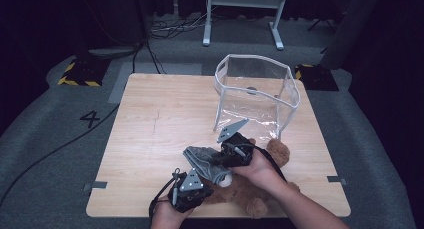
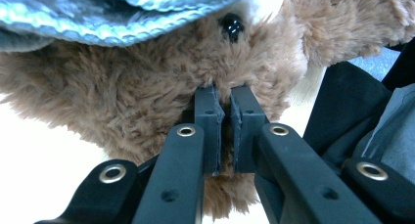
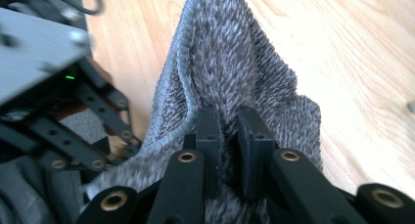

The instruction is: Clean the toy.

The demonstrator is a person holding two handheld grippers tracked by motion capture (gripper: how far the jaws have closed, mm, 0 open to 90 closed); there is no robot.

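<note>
Slippage is the main risk: the left claw (image 2: 222,104) pinches only fur on the teddy bear (image 2: 147,101) lying at the desk's (image 1: 150,139) near edge, while the right claw (image 3: 227,119) clamps the grey cloth (image 3: 230,62), apparently bunched; a tug could free either.

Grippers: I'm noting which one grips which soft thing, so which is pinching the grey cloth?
The right gripper pinches the grey cloth; the left gripper is clamped on the brown teddy bear's fur instead.
</note>
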